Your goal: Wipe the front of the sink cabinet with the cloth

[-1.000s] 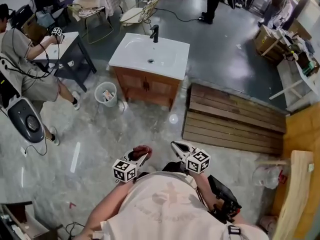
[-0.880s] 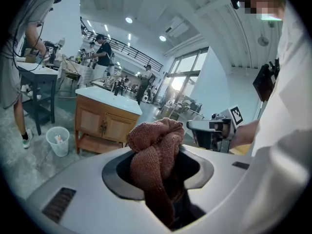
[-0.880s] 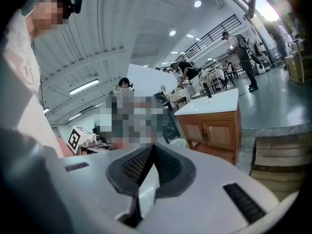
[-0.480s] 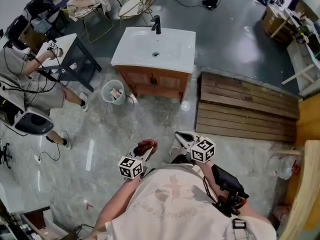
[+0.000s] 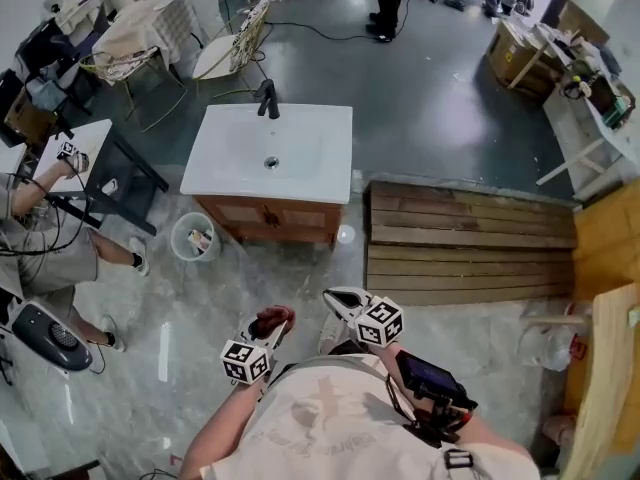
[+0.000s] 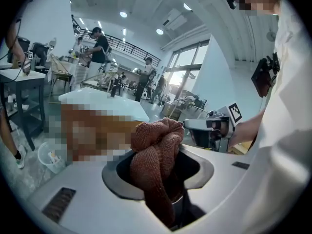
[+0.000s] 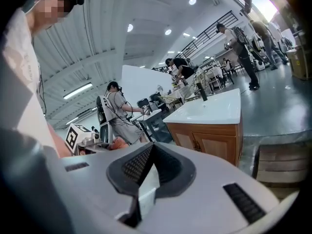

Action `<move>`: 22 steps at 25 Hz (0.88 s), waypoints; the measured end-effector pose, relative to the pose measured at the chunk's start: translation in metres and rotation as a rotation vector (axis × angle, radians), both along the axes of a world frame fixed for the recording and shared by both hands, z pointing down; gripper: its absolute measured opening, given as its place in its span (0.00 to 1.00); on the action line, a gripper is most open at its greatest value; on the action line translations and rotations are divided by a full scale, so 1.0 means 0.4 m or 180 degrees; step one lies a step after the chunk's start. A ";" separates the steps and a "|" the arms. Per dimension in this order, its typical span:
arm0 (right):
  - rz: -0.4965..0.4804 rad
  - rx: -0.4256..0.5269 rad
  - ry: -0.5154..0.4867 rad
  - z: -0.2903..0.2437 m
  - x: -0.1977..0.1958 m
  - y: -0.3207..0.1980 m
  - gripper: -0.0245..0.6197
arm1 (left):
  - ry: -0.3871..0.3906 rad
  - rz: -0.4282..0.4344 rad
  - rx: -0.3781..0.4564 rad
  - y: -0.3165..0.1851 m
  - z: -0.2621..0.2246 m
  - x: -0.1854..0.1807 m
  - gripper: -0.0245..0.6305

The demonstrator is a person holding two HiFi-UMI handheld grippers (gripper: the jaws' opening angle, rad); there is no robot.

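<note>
The sink cabinet (image 5: 268, 218) has a wooden front under a white basin (image 5: 300, 158) with a black faucet (image 5: 266, 98). It stands across the floor, well ahead of both grippers. My left gripper (image 5: 270, 324) is held close to the body, shut on a bunched red-brown cloth (image 6: 158, 147) (image 5: 272, 319) that sticks out past the jaws. My right gripper (image 5: 340, 302) is beside it, jaws together with nothing between them (image 7: 147, 152). In the right gripper view the cabinet (image 7: 214, 141) is ahead to the right.
A slatted wooden pallet (image 5: 465, 243) lies on the floor right of the cabinet. A small white bin (image 5: 190, 236) stands at its left. A seated person (image 5: 50, 238) and a black table (image 5: 115, 163) are at far left. Chairs and standing people are behind.
The head view has swung, so the cabinet now sits lower and further left in it. Both grippers keep the same pose near the body, cloth still held in the left.
</note>
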State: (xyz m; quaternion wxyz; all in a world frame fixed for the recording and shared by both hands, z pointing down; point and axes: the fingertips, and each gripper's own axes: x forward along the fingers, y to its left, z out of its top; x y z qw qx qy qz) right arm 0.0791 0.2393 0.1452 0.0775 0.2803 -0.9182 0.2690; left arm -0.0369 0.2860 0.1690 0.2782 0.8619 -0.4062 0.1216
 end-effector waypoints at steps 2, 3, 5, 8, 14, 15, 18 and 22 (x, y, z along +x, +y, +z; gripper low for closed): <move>0.0032 -0.0031 0.0001 0.009 0.026 -0.043 0.06 | -0.0007 0.0053 -0.0047 -0.047 0.005 0.027 0.28; 0.0062 -0.0045 -0.0017 0.011 0.041 -0.066 0.06 | -0.0017 0.0094 -0.0077 -0.070 0.007 0.043 0.28; 0.0156 -0.0074 -0.0111 0.014 0.065 -0.106 0.06 | -0.0072 0.0211 -0.0143 -0.115 0.013 0.067 0.28; 0.0252 -0.0121 -0.0201 0.037 0.086 -0.148 0.06 | -0.0130 0.0324 -0.0187 -0.175 0.030 0.089 0.28; 0.0358 -0.0158 -0.0129 0.074 0.123 -0.208 0.06 | -0.0145 0.0558 -0.0169 -0.259 0.049 0.151 0.28; 0.0373 -0.0179 -0.0124 0.079 0.123 -0.213 0.06 | -0.0162 0.0603 -0.0185 -0.263 0.056 0.155 0.28; 0.0475 -0.0203 -0.0066 0.095 0.141 -0.261 0.06 | -0.0168 0.0777 -0.0174 -0.323 0.080 0.179 0.28; 0.0683 -0.0197 -0.0018 0.107 0.164 -0.308 0.06 | -0.0150 0.1031 -0.0172 -0.386 0.099 0.205 0.28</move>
